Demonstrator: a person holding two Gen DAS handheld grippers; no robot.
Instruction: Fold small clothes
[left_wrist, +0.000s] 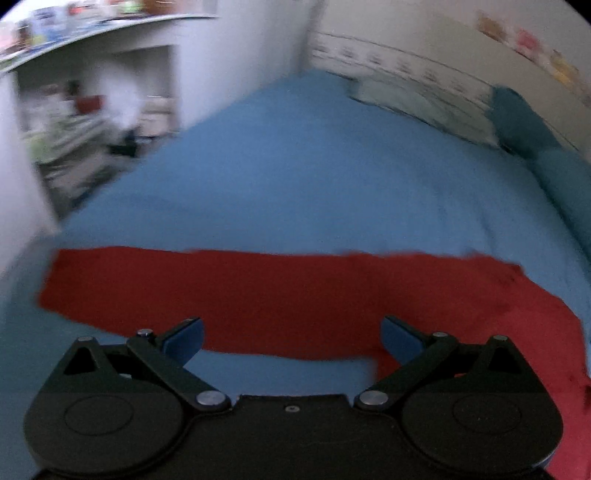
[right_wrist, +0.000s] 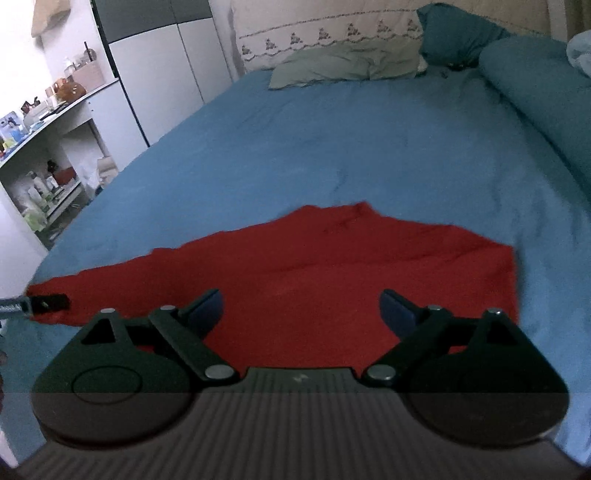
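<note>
A red garment lies flat on the blue bed sheet, stretched across the left wrist view, which is motion-blurred. My left gripper hovers open over its near edge with nothing between the blue pads. In the right wrist view the same red garment spreads under my right gripper, which stands open and empty above the cloth. A tip of the left gripper shows at the far left by the garment's narrow end.
Pillows and a teal rolled blanket lie at the head and right side of the bed. White shelves with bottles stand left of the bed. The bed sheet beyond the garment is bare.
</note>
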